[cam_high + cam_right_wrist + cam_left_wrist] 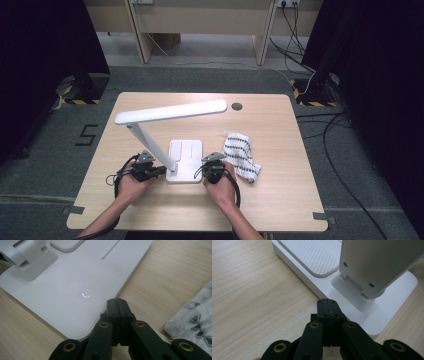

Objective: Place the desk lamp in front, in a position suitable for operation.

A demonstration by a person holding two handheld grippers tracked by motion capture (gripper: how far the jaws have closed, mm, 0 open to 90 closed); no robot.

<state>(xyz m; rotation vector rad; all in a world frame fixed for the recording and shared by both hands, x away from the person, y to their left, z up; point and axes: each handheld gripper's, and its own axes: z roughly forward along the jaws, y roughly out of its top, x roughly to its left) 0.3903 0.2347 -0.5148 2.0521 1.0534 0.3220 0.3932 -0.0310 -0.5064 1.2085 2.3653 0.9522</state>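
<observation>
Left gripper (327, 301) and right gripper (117, 300), jaws fully closed and holding nothing, are flanking the white plastic desk lamp's flat base (185, 160) at lower centre of the high view.

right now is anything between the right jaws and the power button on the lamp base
Nothing visible. The right gripper, jaws shut, sits at the near edge of the lamp base, and bare white surface lies between it and the power button. The cloth lies off to the side.
</observation>
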